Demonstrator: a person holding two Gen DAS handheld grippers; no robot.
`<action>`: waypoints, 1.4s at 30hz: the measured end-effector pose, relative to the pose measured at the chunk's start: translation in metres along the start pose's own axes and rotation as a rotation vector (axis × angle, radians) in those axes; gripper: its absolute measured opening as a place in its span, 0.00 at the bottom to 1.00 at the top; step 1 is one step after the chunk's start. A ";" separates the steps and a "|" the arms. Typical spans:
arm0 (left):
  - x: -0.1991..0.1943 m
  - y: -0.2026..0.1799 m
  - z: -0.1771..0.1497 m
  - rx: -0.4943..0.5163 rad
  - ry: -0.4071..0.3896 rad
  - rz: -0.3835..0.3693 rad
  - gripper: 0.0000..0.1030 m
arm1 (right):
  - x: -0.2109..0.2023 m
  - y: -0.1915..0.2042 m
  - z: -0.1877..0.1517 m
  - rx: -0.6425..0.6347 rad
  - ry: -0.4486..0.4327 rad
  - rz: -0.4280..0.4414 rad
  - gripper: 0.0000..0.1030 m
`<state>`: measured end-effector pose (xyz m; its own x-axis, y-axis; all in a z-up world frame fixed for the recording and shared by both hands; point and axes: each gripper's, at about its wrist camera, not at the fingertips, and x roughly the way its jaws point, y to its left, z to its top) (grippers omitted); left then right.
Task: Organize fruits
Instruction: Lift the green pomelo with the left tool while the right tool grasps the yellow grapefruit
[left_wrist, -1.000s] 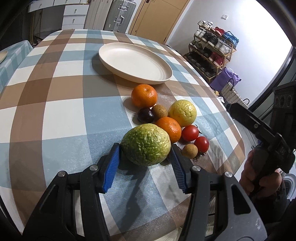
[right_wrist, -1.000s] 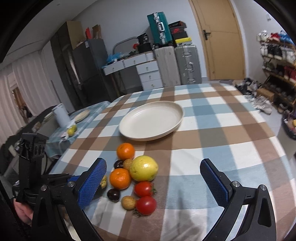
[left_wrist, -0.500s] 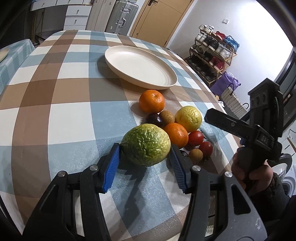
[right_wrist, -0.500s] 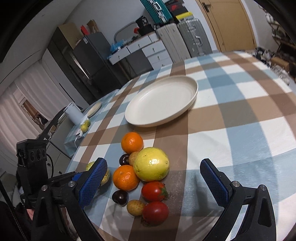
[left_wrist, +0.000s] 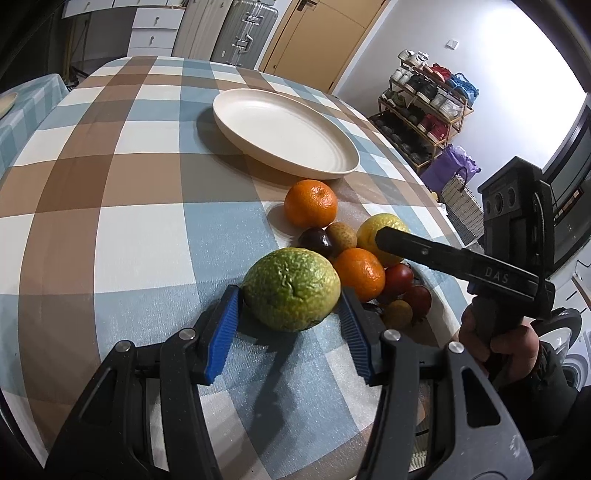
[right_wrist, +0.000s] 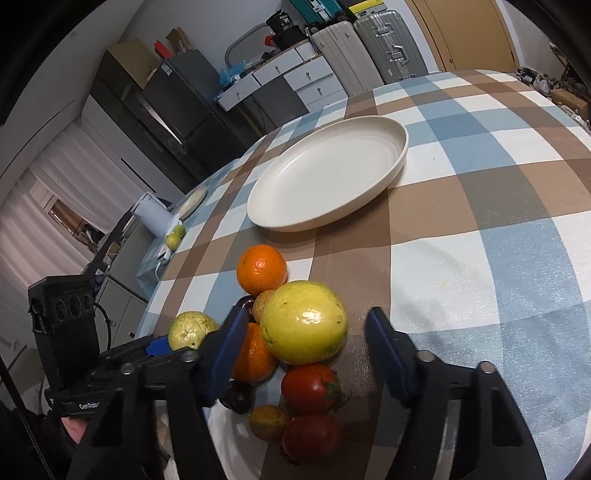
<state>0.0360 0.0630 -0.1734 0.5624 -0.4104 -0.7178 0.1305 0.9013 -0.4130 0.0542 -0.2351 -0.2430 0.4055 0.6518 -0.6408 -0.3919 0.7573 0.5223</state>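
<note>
While plate (left_wrist: 284, 136) sits bare, left jaws clasp green fruit (left_wrist: 291, 290), right jaws closing around yellow fruit (right_wrist: 304, 326).

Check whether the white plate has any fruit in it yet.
Empty. The white plate shows only its bare inside in both views; every fruit, including the green fruit and the yellow fruit, still sits on the tablecloth.

- The right gripper (right_wrist: 306, 341) is closing its blue-padded jaws around a large smooth yellow fruit (right_wrist: 303, 321); a gap still shows on the right side.
- Two red tomatoes (right_wrist: 309, 387) lie just below the fruit, on the checked tablecloth (right_wrist: 480, 206).
- A round orange mandarin (right_wrist: 261, 268) sits above.
- The empty cream oval plate (right_wrist: 328, 177) stands farther back.
</note>
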 end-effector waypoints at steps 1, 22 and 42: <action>0.000 0.000 0.000 -0.002 -0.002 -0.002 0.50 | 0.001 0.000 0.000 0.004 0.005 0.011 0.49; 0.018 0.001 0.019 -0.030 -0.001 -0.008 0.61 | -0.010 -0.002 -0.005 0.002 -0.037 0.061 0.48; 0.021 -0.007 0.018 0.046 0.016 0.007 0.41 | -0.010 0.000 -0.005 -0.010 -0.043 0.077 0.48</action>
<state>0.0615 0.0508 -0.1756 0.5508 -0.4057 -0.7294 0.1639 0.9095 -0.3821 0.0463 -0.2423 -0.2393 0.4090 0.7093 -0.5741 -0.4314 0.7047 0.5633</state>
